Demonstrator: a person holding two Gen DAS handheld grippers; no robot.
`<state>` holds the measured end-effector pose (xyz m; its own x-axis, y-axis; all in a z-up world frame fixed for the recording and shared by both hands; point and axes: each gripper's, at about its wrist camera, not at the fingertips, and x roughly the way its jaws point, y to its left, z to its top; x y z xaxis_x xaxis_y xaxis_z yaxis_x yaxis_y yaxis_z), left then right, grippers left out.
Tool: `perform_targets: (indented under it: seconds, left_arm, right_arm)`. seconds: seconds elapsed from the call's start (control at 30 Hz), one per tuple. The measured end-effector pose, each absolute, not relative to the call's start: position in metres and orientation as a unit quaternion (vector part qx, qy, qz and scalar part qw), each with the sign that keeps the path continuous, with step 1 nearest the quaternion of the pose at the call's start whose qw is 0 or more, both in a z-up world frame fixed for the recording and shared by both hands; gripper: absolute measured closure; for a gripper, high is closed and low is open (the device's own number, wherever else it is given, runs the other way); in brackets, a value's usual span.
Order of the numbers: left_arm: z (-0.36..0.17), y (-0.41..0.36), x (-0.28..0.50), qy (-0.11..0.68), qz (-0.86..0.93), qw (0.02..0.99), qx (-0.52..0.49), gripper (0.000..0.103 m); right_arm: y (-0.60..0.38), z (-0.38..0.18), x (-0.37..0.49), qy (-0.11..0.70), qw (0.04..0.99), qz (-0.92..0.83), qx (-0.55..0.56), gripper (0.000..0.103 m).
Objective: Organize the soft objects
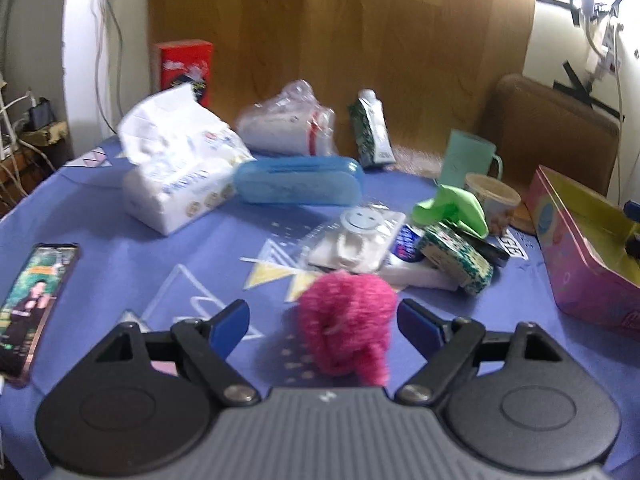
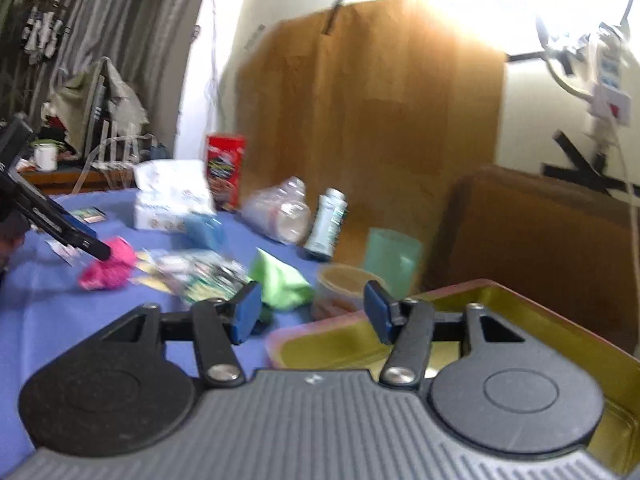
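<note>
With its jaws spread wide around the pink fuzzy toy (image 1: 347, 326) on the near blue tablecloth (image 1: 120, 240), the left gripper (image 1: 322, 326) looks set to pinch it, while the right gripper (image 2: 312, 316) hangs open, holding nothing, over the pink tin (image 2: 520, 300), probably the drop spot.
</note>
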<state>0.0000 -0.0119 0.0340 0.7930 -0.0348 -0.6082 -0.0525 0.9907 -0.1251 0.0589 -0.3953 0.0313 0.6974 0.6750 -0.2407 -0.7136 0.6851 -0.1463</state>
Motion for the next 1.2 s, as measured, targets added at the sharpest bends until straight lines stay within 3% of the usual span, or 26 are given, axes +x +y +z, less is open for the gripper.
perform_targets:
  seconds: [0.03,0.07,0.37,0.53,0.67,0.73,0.93,1.2]
  left_arm:
    - [0.034,-0.006,-0.002,0.320,0.001,0.945,-0.073,0.019]
    - [0.033,0.000,-0.002,0.321,-0.005,0.944,-0.078,0.019]
    - [0.026,0.025,0.013,0.322,-0.118,0.932,-0.119,0.023]
    - [0.015,0.025,0.028,0.327,-0.155,0.924,-0.125,0.024]
    - [0.000,0.022,0.040,0.350,-0.163,0.913,-0.132,0.049]
    - [-0.006,0.020,0.041,0.360,-0.168,0.906,-0.144,0.051]
    - [-0.007,-0.020,0.017,0.364,-0.205,0.899,-0.130,0.052]
    - [-0.005,-0.141,-0.002,0.369,-0.314,0.874,-0.044,0.052]
  right_arm:
    - [-0.382,0.032,0.054,0.089,0.908,0.396,-0.103,0.011]
    - [-0.365,0.030,0.047,0.094,0.901,0.414,-0.095,0.007]
    - [-0.218,-0.011,0.031,0.216,0.862,0.444,-0.112,0.007]
    - [-0.176,-0.024,0.039,0.237,0.865,0.427,-0.114,0.020]
    - [-0.158,-0.036,0.051,0.266,0.873,0.394,-0.111,0.044]
    - [-0.160,-0.039,0.056,0.283,0.873,0.388,-0.091,0.047]
    - [-0.193,-0.039,0.027,0.285,0.887,0.356,-0.071,0.050]
    - [-0.301,-0.040,-0.020,0.277,0.927,0.251,-0.027,0.050]
